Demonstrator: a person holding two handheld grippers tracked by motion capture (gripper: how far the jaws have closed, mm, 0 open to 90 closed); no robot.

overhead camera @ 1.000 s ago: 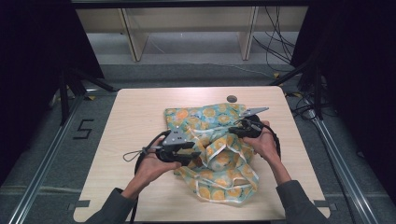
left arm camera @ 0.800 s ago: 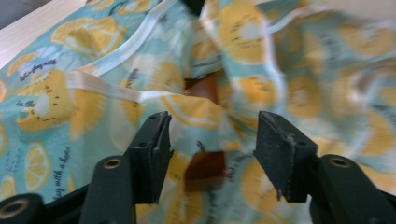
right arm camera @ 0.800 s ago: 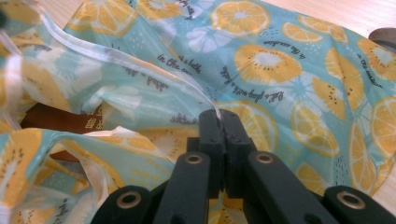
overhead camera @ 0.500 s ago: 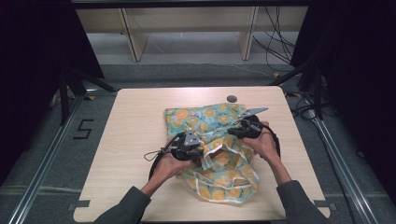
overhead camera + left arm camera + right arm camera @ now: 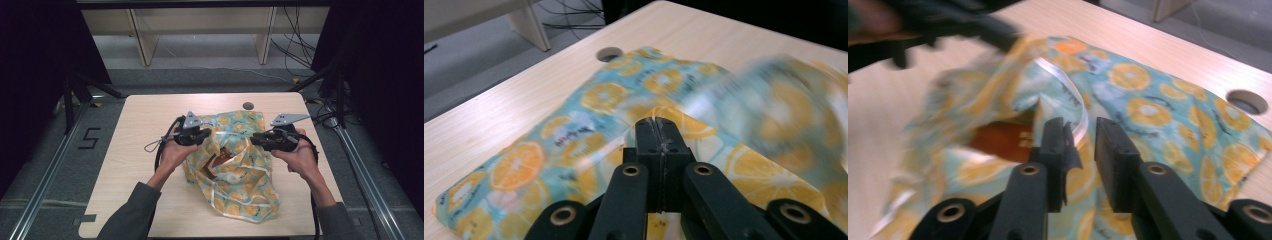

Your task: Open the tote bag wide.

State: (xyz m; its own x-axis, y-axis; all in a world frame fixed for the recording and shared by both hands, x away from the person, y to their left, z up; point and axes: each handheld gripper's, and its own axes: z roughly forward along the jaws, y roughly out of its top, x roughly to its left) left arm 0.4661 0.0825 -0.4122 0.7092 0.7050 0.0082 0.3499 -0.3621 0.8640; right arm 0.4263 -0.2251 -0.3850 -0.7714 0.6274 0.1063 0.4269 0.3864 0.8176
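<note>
A turquoise plastic bag (image 5: 235,170) printed with orange slices lies on the wooden table (image 5: 140,125), its mouth pulled open between my two grippers. Something brown (image 5: 215,162) shows inside it. My left gripper (image 5: 207,136) is shut on the bag's left rim, and the left gripper view has the jaws (image 5: 657,125) pressed together over the bag (image 5: 574,115). My right gripper (image 5: 252,140) is at the right rim. Its jaws (image 5: 1079,130) stand apart, with the bag's clear rim (image 5: 1068,95) running between them above the brown thing (image 5: 1003,140).
A round cable hole (image 5: 248,106) sits in the table just beyond the bag. Bare wood lies to the left of the bag and along the front edge. Dark frames and cables stand at both sides of the table, and a pale shelf unit (image 5: 200,30) stands behind it.
My left gripper has moved up and to the left with the bag's rim, opening the mouth and baring the brown inside. The right gripper has barely moved.
</note>
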